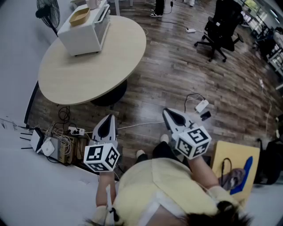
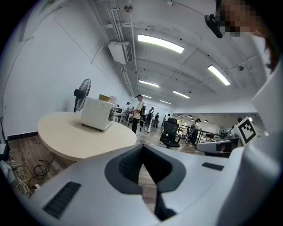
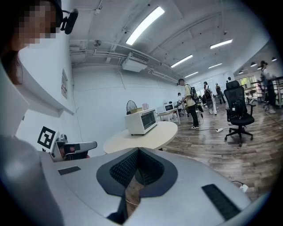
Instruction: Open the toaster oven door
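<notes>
The white toaster oven (image 1: 84, 33) is seen at the upper left of the head view, set near the upper left edge of a round table (image 1: 88, 75). Its door is shown shut in the right gripper view. A tan tray (image 1: 80, 16) is rested on its top, and a fan (image 1: 49, 12) is placed just beyond it. The left gripper (image 1: 108, 118) and right gripper (image 1: 167, 113) are held in the lower half of the frame, well apart from the table, above the wooden floor (image 1: 177, 66). Both pairs of jaws are closed together, with nothing held between them.
</notes>
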Tool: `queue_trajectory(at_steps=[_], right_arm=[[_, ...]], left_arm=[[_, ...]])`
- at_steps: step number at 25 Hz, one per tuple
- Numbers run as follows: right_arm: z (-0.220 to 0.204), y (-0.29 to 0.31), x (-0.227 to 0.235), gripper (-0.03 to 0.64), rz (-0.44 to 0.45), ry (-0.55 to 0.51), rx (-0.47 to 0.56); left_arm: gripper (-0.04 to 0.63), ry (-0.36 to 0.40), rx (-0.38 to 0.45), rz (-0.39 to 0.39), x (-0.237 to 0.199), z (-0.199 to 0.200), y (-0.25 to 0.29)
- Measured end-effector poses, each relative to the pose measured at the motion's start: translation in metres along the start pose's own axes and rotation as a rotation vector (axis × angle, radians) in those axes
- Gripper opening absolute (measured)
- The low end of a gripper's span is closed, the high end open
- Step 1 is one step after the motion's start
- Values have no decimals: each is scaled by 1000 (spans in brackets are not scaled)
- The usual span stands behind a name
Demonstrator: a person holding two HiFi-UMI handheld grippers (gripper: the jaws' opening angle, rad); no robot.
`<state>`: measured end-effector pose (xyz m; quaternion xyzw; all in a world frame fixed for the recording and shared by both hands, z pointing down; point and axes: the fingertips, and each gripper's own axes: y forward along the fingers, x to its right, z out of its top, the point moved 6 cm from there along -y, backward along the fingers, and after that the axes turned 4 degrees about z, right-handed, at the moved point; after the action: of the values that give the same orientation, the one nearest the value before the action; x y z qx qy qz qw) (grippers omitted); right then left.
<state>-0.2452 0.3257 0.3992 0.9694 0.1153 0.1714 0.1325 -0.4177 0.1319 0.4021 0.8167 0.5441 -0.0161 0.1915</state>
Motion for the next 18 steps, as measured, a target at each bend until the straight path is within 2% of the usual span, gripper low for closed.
queue_trajectory(at_steps=[7,11,18], right_arm=[[-1,4,-5,3,8,-1,-6],[-7,6,-9,3,5,19,-19],[-18,13,-21,3,55,23,-42]], left_arm=[[2,-11,0,15,-8,-4,-9],[2,-12,1,-6,-9,-9,-16],[2,-30,3,-6,-18,-20,-29]])
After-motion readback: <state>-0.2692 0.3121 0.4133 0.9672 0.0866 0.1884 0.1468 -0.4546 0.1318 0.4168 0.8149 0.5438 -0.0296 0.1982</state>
